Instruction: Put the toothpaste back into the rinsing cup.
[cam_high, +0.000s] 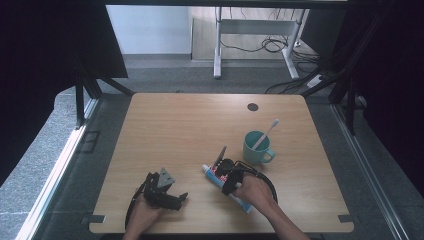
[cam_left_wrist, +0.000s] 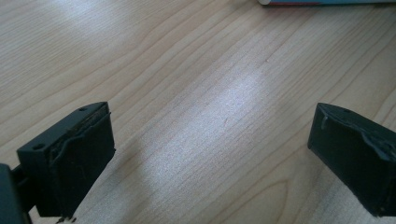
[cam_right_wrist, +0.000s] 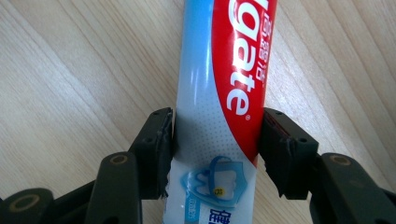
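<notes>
A toothpaste tube (cam_high: 212, 175), red, white and blue, lies flat on the wooden table (cam_high: 175, 130) near its front edge, cap end pointing to the far left. My right gripper (cam_high: 228, 181) comes down over its middle. In the right gripper view the tube (cam_right_wrist: 219, 70) runs up between the jaws, and both pads (cam_right_wrist: 161, 144) touch its sides, so the right gripper (cam_right_wrist: 217, 149) is shut on it. My left gripper (cam_high: 182, 200) rests low at the front left, open, with bare wood between its jaws (cam_left_wrist: 210, 154). An edge of the tube (cam_left_wrist: 327, 2) crosses the top of the left gripper view.
A teal mug (cam_high: 256, 148) with a white toothbrush (cam_high: 268, 131) standing in it sits just right of and behind the tube. A dark round grommet (cam_high: 253, 106) marks the far side of the table. Black frame posts and cables surround the table.
</notes>
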